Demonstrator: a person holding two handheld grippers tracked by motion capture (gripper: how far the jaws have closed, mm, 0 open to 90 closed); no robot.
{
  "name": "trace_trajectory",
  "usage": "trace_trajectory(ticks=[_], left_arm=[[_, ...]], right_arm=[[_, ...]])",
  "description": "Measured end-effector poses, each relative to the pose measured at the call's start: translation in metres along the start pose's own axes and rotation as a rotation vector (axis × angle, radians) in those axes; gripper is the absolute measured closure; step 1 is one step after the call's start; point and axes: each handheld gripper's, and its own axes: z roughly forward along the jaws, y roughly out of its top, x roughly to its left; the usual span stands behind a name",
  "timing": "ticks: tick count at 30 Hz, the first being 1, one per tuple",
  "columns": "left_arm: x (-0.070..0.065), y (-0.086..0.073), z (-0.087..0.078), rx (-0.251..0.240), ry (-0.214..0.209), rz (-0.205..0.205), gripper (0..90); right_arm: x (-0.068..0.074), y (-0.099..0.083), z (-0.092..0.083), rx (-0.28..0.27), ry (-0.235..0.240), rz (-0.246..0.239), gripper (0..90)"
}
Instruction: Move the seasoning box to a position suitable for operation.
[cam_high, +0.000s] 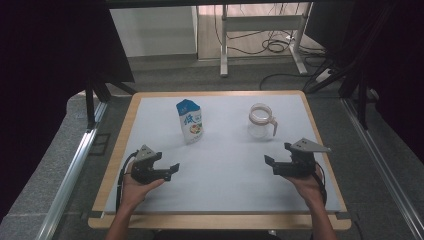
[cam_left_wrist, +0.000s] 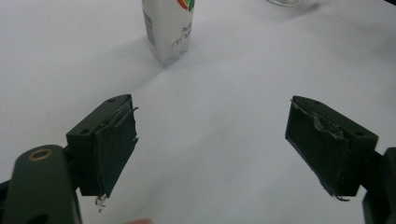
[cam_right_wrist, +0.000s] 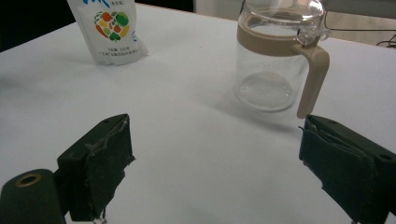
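Observation:
A blue and white drink carton (cam_high: 189, 121) stands upright on the white table top (cam_high: 225, 175), left of centre. A clear glass jug (cam_high: 261, 121) with a beige collar and handle stands to its right. My left gripper (cam_high: 171, 170) sits low at the near left, open, with nothing between its fingers. In the left gripper view, the left gripper (cam_left_wrist: 212, 140) points past the carton (cam_left_wrist: 168, 28), which is well ahead. My right gripper (cam_high: 276, 152) hovers at the near right, open and empty. In the right gripper view, the right gripper (cam_right_wrist: 215, 158) faces the jug (cam_right_wrist: 273, 60), and the carton (cam_right_wrist: 109, 30) is farther left.
The white top has a wooden rim (cam_high: 120, 150) on all sides. Beyond the far edge stands a metal desk frame (cam_high: 260, 35) with cables on the floor. Dark curtains and stands flank both sides. The jug's handle (cam_right_wrist: 313, 79) points toward my right gripper.

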Motion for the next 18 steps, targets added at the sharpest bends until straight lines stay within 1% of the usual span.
trace_trajectory(ticks=[1, 3, 7, 11, 13, 16, 18], left_arm=[[0.000, 0.000, 0.000, 0.000, 0.000, 0.000, 16.0], [0.000, -0.001, 0.001, 0.005, 0.004, -0.014, 16.0], [-0.002, -0.001, 0.001, 0.020, 0.011, -0.017, 16.0], [-0.004, -0.001, 0.002, 0.036, 0.019, -0.019, 15.8], [-0.004, -0.001, 0.003, 0.043, 0.016, -0.023, 15.7], [-0.005, -0.001, 0.003, 0.042, 0.009, -0.024, 15.7], [-0.005, 0.000, 0.004, 0.047, 0.008, -0.020, 15.7]], right_arm=[[0.000, 0.000, 0.000, 0.000, 0.000, 0.000, 10.3], [-0.002, 0.005, 0.003, 0.000, -0.002, -0.002, 10.2], [-0.003, 0.009, 0.009, 0.010, -0.007, -0.011, 10.1], [-0.005, 0.024, 0.015, 0.019, -0.007, -0.028, 9.3], [-0.006, 0.032, 0.018, 0.023, -0.010, -0.034, 8.3], [-0.010, 0.043, 0.025, 0.028, -0.005, -0.030, 6.9], [-0.012, 0.052, 0.030, 0.032, -0.006, -0.035, 5.9]])
